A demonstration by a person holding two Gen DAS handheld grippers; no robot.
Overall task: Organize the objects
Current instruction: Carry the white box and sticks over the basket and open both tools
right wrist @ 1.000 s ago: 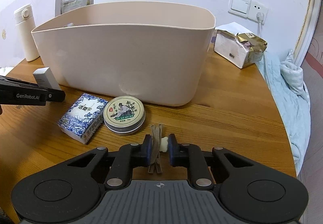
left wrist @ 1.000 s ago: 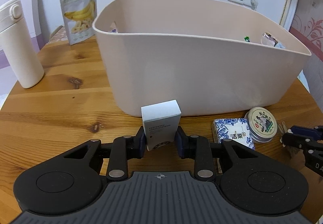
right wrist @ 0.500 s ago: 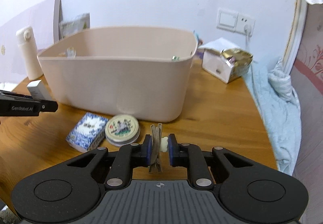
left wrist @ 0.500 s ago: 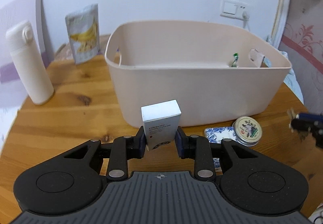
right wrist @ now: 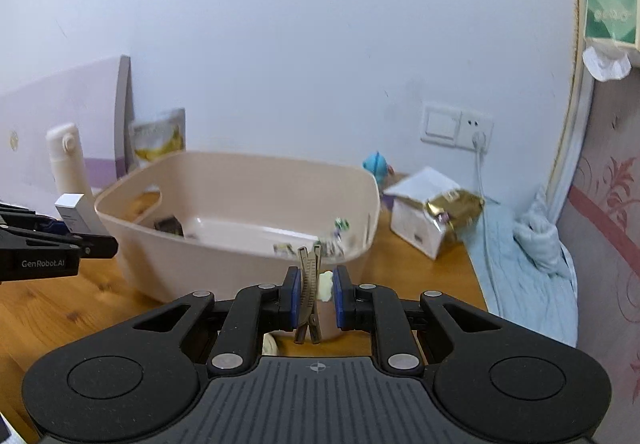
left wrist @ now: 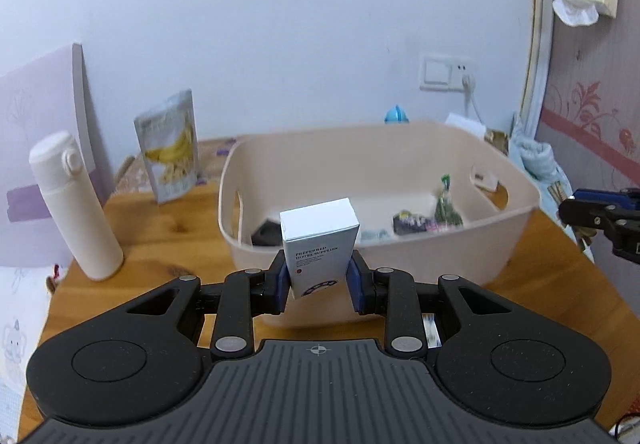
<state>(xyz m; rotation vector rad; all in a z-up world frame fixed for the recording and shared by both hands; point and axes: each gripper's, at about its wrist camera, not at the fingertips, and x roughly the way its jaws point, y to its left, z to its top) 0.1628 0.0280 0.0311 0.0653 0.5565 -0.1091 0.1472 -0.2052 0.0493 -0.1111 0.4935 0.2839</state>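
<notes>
My left gripper is shut on a small white box with dark print, held upright above the near rim of the beige tub. My right gripper is shut on a brown hair clip with a pale yellow piece on it, raised in front of the tub. Several small items lie on the tub's floor, among them a dark packet and a green-topped sachet. The left gripper and its box show at the left of the right wrist view.
A white flask and a banana-chip pouch stand left of the tub on the round wooden table. A white box with a gold bag and a blue cloth lie right. A power cord hangs from the wall socket.
Both grippers have risen with their loads, and the views tipped so the tub's inside shows. The tissue pack and round tin dropped out of sight below.
</notes>
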